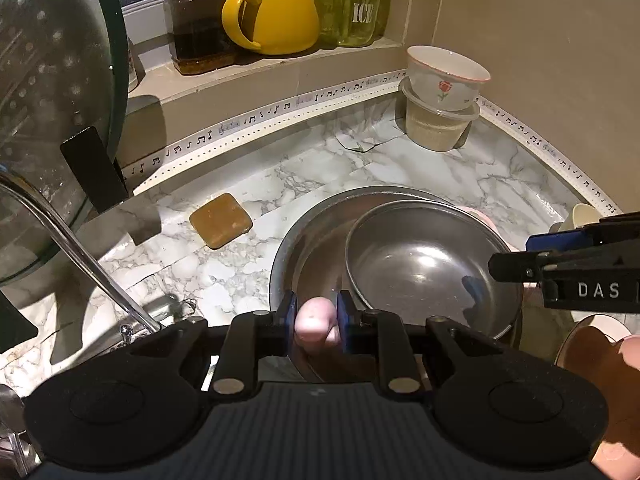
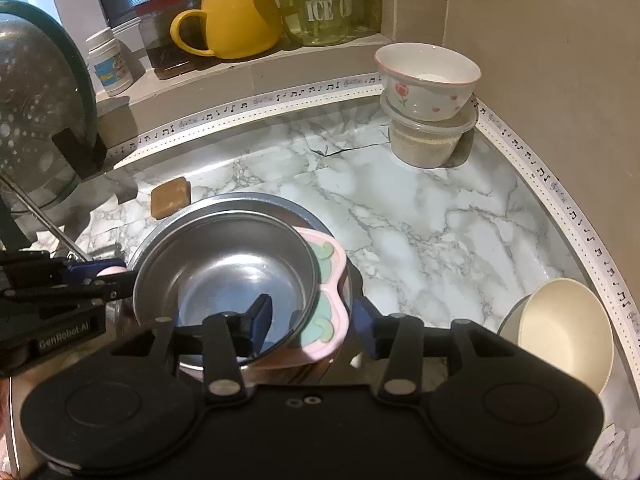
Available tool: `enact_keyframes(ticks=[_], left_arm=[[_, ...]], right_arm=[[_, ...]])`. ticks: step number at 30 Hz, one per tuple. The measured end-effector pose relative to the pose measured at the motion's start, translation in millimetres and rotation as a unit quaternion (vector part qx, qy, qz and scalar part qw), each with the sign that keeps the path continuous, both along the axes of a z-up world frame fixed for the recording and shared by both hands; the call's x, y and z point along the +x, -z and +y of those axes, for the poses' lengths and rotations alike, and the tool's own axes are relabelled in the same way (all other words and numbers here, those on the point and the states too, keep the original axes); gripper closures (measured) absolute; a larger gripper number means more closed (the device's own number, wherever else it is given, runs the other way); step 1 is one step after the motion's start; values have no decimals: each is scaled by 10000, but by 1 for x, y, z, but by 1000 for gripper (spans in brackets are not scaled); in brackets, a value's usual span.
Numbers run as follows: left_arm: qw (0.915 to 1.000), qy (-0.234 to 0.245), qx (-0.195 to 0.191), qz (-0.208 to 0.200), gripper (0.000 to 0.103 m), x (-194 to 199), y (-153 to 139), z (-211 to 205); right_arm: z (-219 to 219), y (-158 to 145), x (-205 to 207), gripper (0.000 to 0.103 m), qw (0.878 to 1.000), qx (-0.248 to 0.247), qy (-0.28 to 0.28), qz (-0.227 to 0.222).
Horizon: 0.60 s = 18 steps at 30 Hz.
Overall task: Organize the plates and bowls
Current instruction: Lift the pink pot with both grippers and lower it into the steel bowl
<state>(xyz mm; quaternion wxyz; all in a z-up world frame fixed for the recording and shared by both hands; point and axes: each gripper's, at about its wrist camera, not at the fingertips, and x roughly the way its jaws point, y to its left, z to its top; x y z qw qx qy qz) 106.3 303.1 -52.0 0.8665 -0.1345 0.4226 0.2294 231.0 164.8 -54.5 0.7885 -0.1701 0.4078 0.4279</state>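
Left wrist view: the left tongs stand nearly closed, their blue pads clamped on a pink handle-like tab at the near edge of the stacked dishes. A small steel bowl sits inside a larger steel bowl on the marble-patterned desk, with the right tongs reaching in from the right edge over the small bowl's rim. A brown soap bar lies on the desk just left of the large bowl. At the back corner a rose-printed bowl stands upright on a lidded plastic tub.

Right wrist view: the right tongs stand partly open and hold nothing; the left finger hangs over the small steel bowl, the right finger outside a pink plate that lies between the two steel bowls. No pad presses either rim. A cream bowl lies tilted on its side at the right. A yellow mug stands on the sill.
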Motion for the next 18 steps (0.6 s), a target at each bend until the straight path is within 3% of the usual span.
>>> enact_keyframes(ticks=[9,14,18], left_arm=[[9999,10,-112,-26,82,-4,-7,-1],[9997,99,-154,-163,73,-11,-18,-5],[9992,237,-182,-275,72,-13,-29,-12]], right_arm=[[-13,-5,1,51,10000,62,-37,41],[-23,-14,-2,50,9998,109,-133,-28],[-32,-24,-4,48,9997,164,-175,-44]])
